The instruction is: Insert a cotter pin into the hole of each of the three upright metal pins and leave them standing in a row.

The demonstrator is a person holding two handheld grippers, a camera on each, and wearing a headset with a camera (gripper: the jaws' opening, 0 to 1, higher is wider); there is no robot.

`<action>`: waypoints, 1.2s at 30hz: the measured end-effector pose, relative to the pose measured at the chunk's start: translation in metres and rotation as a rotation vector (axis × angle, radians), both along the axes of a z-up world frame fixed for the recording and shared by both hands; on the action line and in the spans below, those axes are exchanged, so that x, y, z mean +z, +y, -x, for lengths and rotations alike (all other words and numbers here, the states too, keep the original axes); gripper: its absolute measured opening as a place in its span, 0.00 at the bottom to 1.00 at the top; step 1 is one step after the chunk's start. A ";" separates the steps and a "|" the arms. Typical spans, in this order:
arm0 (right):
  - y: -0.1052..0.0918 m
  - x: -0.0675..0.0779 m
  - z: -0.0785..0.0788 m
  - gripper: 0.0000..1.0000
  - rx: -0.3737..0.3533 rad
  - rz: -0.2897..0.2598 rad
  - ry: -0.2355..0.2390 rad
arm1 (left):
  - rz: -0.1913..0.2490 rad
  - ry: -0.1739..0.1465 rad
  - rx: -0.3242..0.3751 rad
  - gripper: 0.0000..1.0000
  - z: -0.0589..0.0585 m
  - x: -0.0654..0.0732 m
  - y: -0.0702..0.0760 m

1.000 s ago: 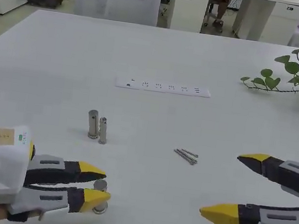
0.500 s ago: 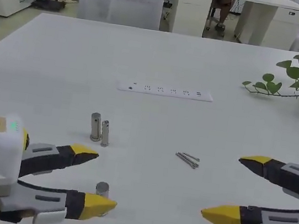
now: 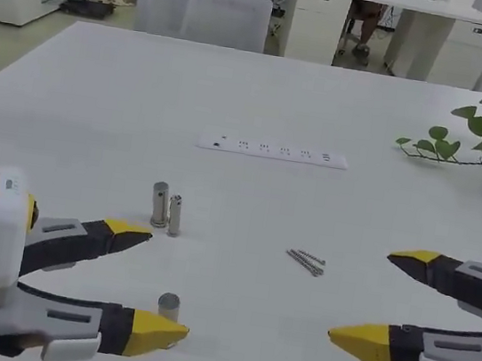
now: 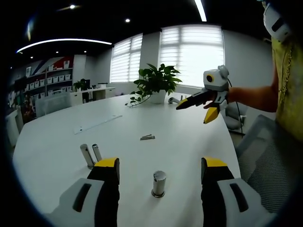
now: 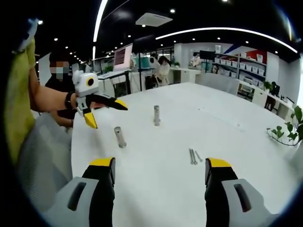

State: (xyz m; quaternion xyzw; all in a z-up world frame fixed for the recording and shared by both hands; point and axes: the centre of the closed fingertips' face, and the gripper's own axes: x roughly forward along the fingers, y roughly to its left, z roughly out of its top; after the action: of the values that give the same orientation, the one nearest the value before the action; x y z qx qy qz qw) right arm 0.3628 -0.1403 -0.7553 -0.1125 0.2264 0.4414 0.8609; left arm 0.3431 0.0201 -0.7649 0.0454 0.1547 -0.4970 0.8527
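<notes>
Head view is showing zero progress so far: the cotter pins (image 3: 305, 261) are lying flat and loose on the table (image 3: 324, 102), slanting to its near edge, none inserted. Two metal pins (image 3: 160, 203) are standing upright together. The third pin (image 3: 169, 305) is standing vertical nearer that edge, between the wide-apart jaws of the left gripper (image 3: 165, 284). The right gripper (image 3: 361, 294) is gaping empty too.

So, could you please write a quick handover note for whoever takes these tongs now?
Left tongs: open, empty, the near metal pin upright between the jaws, untouched.
Right tongs: open, empty.
Two other metal pins stand upright together farther back.
Cotter pins lie bunched on the table.
Done: no cotter pin fitted.
Left: all three insertions, then the row.
</notes>
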 end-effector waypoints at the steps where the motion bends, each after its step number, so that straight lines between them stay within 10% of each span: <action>1: 0.000 0.000 -0.003 0.78 -0.001 0.009 0.003 | -0.003 0.000 -0.001 0.70 0.001 0.000 0.000; 19: 0.012 -0.010 -0.050 0.59 0.029 0.126 0.044 | 0.019 -0.018 0.032 0.68 0.012 0.015 0.007; 36: 0.014 -0.060 -0.077 0.42 0.041 0.272 0.167 | 0.038 -0.014 0.062 0.64 0.020 0.016 0.016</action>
State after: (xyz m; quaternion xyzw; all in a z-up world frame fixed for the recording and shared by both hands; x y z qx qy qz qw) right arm 0.4393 -0.1261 -0.8151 -0.1957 0.3524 0.4321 0.8067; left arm 0.3234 0.0363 -0.7492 0.0278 0.1408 -0.4726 0.8695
